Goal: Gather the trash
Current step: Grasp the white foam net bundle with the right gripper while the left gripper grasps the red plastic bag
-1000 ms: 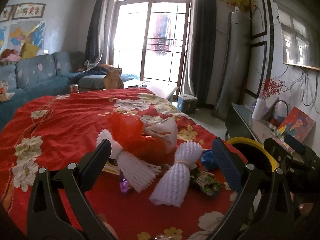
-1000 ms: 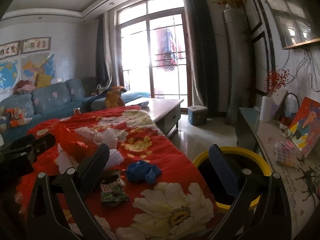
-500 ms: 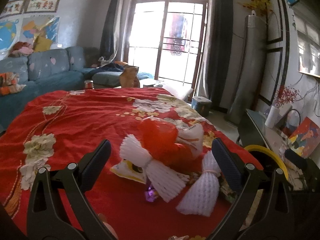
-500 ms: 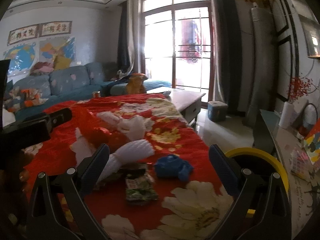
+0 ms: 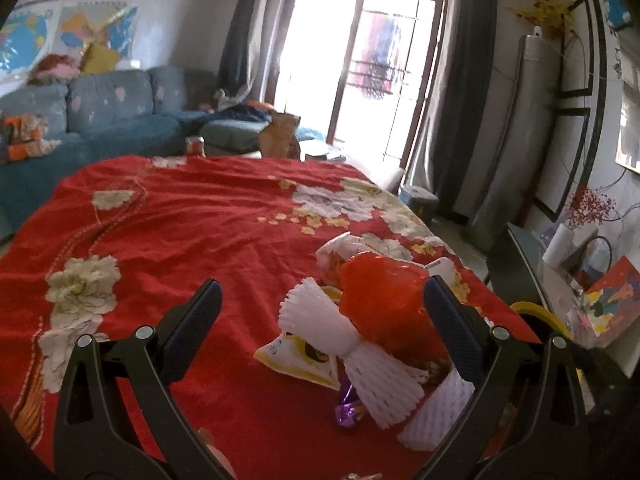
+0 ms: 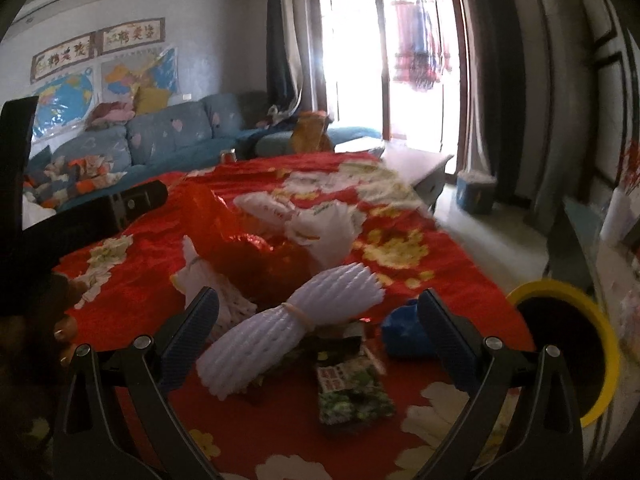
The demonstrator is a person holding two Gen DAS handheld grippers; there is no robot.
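Both grippers have come closer to the trash pile over the last second, and the litter now fills more of each view.

From the left wrist camera I see my left gripper (image 5: 322,312) with its fingers spread wide, holding nothing, above a table under a red flowered cloth (image 5: 192,232). Between its fingers lies a white foam net (image 5: 352,356) tied at the middle. A crumpled red bag (image 5: 380,300) lies against the net on its far side, and a yellow-edged wrapper (image 5: 296,358) pokes out from under the net. A small purple wrapper (image 5: 347,408) sits just in front.

From the right wrist camera I see my right gripper (image 6: 318,312), also spread wide and empty. A second foam net (image 6: 296,320), tied with a band, lies between its fingers on the cloth. Just in front of this net is a flat green packet (image 6: 352,396), and to its right a crumpled blue scrap (image 6: 404,332). Behind are the red bag and a white plastic bag (image 6: 320,224).

A bin with a yellow rim (image 6: 600,360) stands beside the table's right edge, its mouth dark and open. My left gripper's black body shows at the left of this view.
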